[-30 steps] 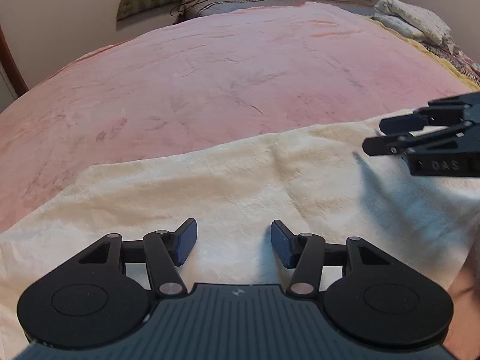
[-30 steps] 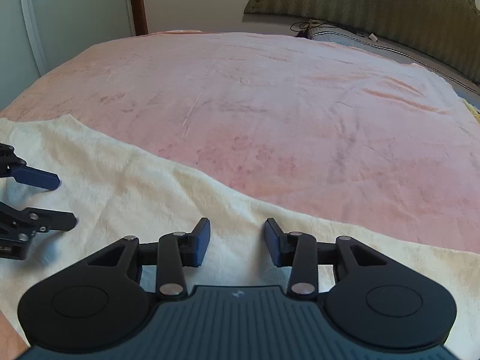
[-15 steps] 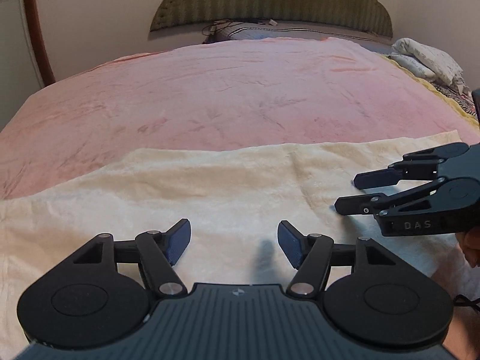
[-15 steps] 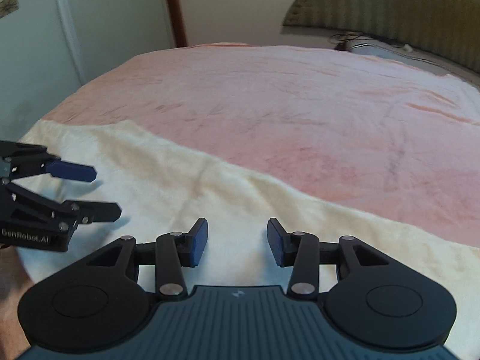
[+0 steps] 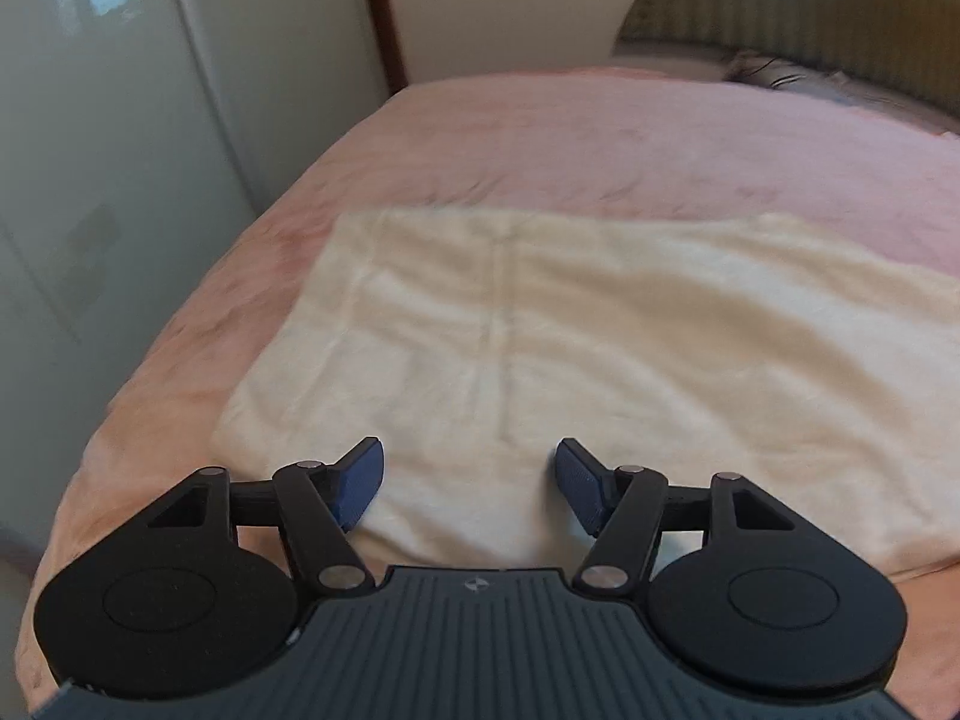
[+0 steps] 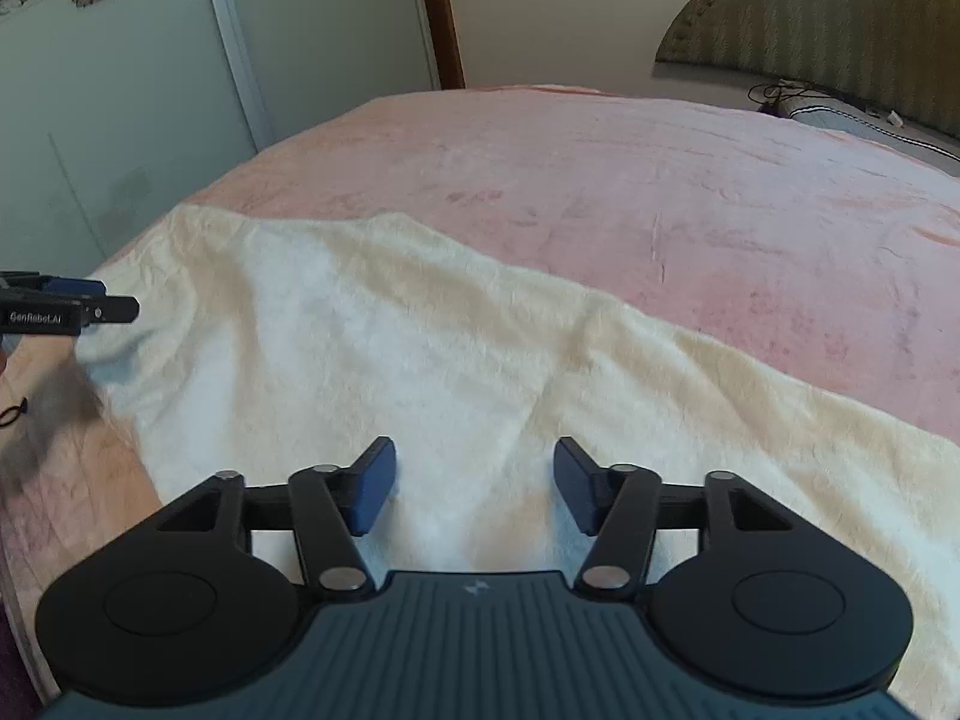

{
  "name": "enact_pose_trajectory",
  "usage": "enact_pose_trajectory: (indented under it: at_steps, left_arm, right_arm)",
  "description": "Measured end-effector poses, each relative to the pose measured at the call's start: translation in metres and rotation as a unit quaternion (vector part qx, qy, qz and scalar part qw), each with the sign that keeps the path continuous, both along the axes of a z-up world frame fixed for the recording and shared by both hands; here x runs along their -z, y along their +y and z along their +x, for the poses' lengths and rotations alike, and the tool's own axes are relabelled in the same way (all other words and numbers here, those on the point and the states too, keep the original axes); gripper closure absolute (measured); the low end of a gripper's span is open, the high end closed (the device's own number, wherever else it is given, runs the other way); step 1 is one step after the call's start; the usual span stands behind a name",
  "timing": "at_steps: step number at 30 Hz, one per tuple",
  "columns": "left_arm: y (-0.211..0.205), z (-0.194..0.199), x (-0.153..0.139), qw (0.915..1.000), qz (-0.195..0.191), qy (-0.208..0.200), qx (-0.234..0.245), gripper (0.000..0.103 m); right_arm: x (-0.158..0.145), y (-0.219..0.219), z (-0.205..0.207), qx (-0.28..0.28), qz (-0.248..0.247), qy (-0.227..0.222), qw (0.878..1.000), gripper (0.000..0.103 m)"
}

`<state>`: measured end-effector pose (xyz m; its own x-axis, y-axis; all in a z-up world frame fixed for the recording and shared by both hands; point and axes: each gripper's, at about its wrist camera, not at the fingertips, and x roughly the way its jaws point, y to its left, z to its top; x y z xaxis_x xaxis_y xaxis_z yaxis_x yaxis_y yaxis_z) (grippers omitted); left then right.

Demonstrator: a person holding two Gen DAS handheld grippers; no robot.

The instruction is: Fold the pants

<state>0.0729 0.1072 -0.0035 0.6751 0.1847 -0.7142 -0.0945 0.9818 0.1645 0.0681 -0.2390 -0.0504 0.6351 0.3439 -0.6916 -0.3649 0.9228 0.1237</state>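
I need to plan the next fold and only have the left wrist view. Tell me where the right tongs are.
Observer: The right tongs hang open above the cream pants, holding nothing.
Operator: Report how my left tongs look from over there.
Observer: The left tongs show at the far left edge, above the pants' end near the edge of the bed.
Operator: Say what lies beyond the pants on that side.
Observer: Bare pink blanket, then a grey pillow below the headboard.
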Motion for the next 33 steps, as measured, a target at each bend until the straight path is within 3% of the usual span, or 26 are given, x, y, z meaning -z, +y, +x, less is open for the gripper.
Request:
enact_pose_trajectory:
  at_steps: [2, 4, 8, 11, 14, 15, 18, 22, 26, 27, 29, 31, 33]
  left_arm:
    - [0.007, -0.003, -0.007, 0.9994, -0.032, -0.005, -0.006, 0.040]
    - [-0.010, -0.003, -0.021, 0.9993, -0.025, -0.026, 0.008, 0.039]
    - [-0.074, 0.004, -0.039, 0.9909, -0.054, -0.048, 0.114, 0.034]
    - [-0.140, 0.011, -0.037, 0.9748, -0.073, -0.033, 0.208, 0.034]
    - [-0.200, 0.008, -0.033, 0.9522, -0.086, -0.018, 0.293, 0.033]
    - [-0.224, 0.003, -0.028, 0.9419, -0.081, -0.015, 0.326, 0.033]
    - [-0.273, -0.006, -0.016, 0.9229, -0.059, -0.015, 0.380, 0.033]
    - [-0.321, -0.013, 0.003, 0.9052, -0.053, -0.008, 0.421, 0.032]
    - [-0.356, -0.011, 0.027, 0.8951, -0.034, 0.016, 0.444, 0.032]
    - [-0.358, -0.011, 0.030, 0.8969, -0.028, 0.023, 0.441, 0.033]
    - [-0.359, -0.013, 0.029, 0.8951, -0.034, 0.020, 0.444, 0.032]
    - [-0.361, -0.013, 0.024, 0.8902, -0.041, 0.011, 0.454, 0.032]
    - [-0.371, -0.008, 0.020, 0.8924, -0.040, 0.007, 0.449, 0.031]
  right_arm:
    - [0.004, -0.004, -0.006, 0.027, -0.009, -0.011, 1.000, 0.034]
    - [-0.005, -0.010, -0.019, 0.049, 0.000, -0.032, 0.998, 0.034]
    - [-0.008, -0.041, -0.041, 0.090, 0.040, -0.038, 0.994, 0.032]
    - [0.002, -0.073, -0.054, 0.159, 0.030, -0.023, 0.987, 0.032]
    - [0.003, -0.111, -0.079, 0.208, 0.040, -0.034, 0.977, 0.032]
    - [0.005, -0.127, -0.088, 0.228, 0.041, -0.037, 0.972, 0.032]
    - [0.008, -0.168, -0.113, 0.279, 0.052, -0.030, 0.958, 0.032]
    - [-0.001, -0.201, -0.140, 0.347, 0.055, -0.060, 0.935, 0.032]
    - [0.011, -0.207, -0.132, 0.323, 0.064, -0.051, 0.943, 0.028]
    - [0.014, -0.209, -0.129, 0.319, 0.051, -0.055, 0.945, 0.028]
    - [0.009, -0.216, -0.131, 0.366, 0.036, -0.066, 0.928, 0.028]
    - [-0.002, -0.223, -0.139, 0.372, 0.060, -0.095, 0.921, 0.028]
    - [-0.008, -0.229, -0.127, 0.342, 0.076, -0.085, 0.933, 0.028]
